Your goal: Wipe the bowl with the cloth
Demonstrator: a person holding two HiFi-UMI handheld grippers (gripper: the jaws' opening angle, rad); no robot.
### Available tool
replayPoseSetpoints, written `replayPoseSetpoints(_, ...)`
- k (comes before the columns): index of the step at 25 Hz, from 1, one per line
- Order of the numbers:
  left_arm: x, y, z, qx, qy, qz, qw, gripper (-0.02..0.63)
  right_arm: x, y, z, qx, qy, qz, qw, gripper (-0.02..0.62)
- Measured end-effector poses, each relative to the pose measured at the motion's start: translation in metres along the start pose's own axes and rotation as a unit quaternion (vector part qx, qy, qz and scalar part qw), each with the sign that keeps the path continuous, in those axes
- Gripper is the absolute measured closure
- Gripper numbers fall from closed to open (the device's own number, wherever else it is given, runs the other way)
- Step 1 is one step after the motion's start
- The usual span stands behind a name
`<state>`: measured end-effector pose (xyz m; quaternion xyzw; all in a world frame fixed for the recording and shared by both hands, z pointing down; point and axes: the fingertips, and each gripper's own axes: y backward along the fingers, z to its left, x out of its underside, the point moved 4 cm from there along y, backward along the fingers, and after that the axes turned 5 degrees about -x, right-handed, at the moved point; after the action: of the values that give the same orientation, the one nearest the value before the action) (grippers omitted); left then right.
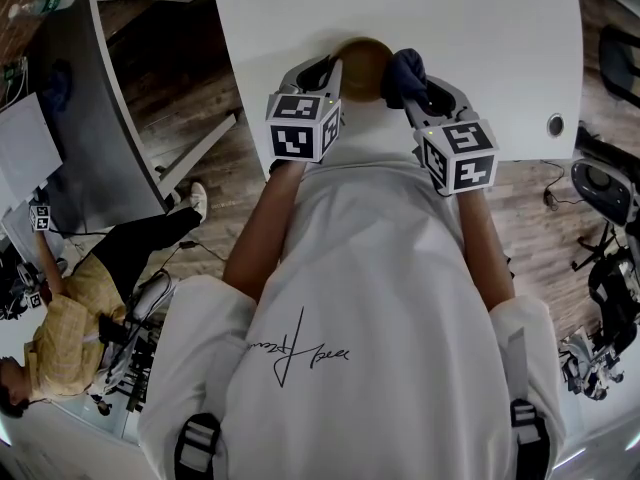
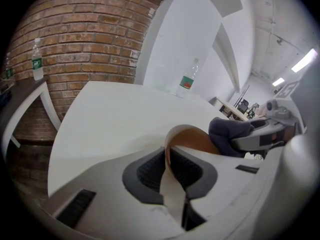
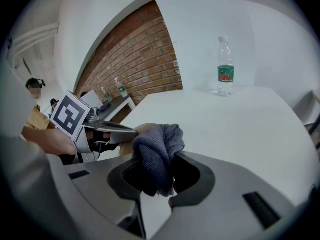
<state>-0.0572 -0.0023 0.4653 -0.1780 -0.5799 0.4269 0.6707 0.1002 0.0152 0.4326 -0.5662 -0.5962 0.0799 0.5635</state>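
Note:
A brown bowl (image 1: 365,66) sits near the front edge of the white table (image 1: 470,28). My left gripper (image 1: 335,76) is at the bowl's left side, shut on its rim; in the left gripper view the thin brown wall of the bowl (image 2: 192,136) runs between the two dark pads of the left gripper (image 2: 167,168). My right gripper (image 1: 412,86) is just right of the bowl, shut on a bunched dark blue-grey cloth (image 1: 405,68). In the right gripper view the cloth (image 3: 157,151) sticks up out of the right gripper (image 3: 160,178), close to the bowl (image 3: 142,130).
A clear water bottle (image 3: 225,74) with a green label stands far back on the table. To the left is a grey side table (image 1: 90,118) with another bottle (image 2: 37,60), by a brick wall. A seated person (image 1: 70,328) is at lower left.

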Motion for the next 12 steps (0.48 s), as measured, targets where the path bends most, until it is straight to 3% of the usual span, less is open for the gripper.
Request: replayPoseSetpoints(12,-0.0007,-0.0001,-0.0003,0.000,0.002,0.002,1.0000,0.583,-0.0054,-0.0024,-0.0041,-0.001,0.003,0.000,1.000,0.497)
